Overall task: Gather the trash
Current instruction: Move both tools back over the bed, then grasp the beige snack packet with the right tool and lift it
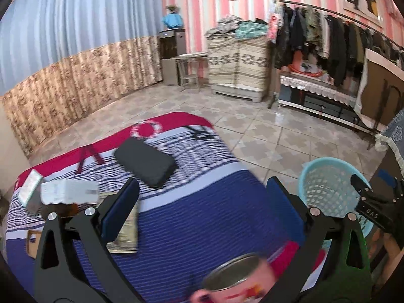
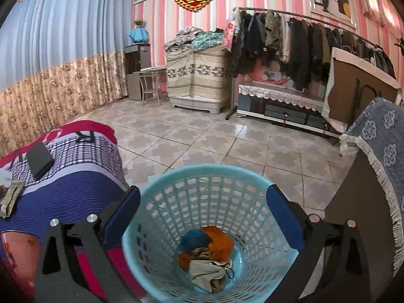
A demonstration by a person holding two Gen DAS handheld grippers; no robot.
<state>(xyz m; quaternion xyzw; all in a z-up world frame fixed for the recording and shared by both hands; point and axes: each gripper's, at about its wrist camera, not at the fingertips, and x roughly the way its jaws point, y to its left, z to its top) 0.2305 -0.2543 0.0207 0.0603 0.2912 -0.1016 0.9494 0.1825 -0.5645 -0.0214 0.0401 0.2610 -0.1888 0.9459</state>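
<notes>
A light blue mesh trash basket (image 2: 209, 217) stands on the floor beside the table and holds crumpled orange, blue and grey trash (image 2: 207, 255). My right gripper (image 2: 202, 214) is open and empty right above its mouth. My left gripper (image 1: 202, 207) is open over the blue and red cloth-covered table (image 1: 202, 214). A tin can (image 1: 237, 277) with a metal lid lies low between its fingers, not gripped. The basket (image 1: 328, 189) also shows at the right of the left wrist view. A flat paper wrapper (image 1: 126, 232) and a white packet (image 1: 68, 192) lie on the table at left.
A dark grey pouch (image 1: 146, 161) lies mid-table, and a small card (image 1: 29, 186) sits at the left edge. The right gripper's body (image 1: 378, 202) shows by the basket. A cloth-covered cabinet (image 2: 378, 151) stands right of the basket. Tiled floor, a clothes rack and cabinets lie beyond.
</notes>
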